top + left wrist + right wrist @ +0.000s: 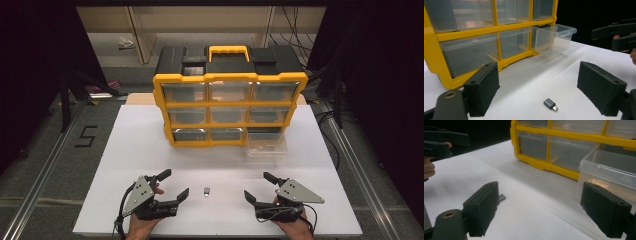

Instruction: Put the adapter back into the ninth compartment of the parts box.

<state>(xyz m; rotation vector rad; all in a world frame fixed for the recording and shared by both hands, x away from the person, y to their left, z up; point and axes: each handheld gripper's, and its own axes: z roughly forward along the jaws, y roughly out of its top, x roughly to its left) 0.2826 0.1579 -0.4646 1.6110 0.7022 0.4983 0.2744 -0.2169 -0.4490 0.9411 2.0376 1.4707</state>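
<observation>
Both claws, left (170, 185) and right (259, 186), gape empty near the bench's front edge; between them lies a small adapter (206, 191), perhaps USB, seemingly equidistant.

Small grey plug adapter (502, 197) on white table: mostly hidden behind near black jaw in right gripper view, only one end showing. In high view same adapter (206, 191) too small to read its shape. Yellow-framed organizer with clear plastic drawers (474, 37): top and left side cut off by edge in left gripper view. Pulled-out clear drawer (609, 172): cut off at right edge in right gripper view; contents in high view perhaps small parts, too faint to tell.
</observation>
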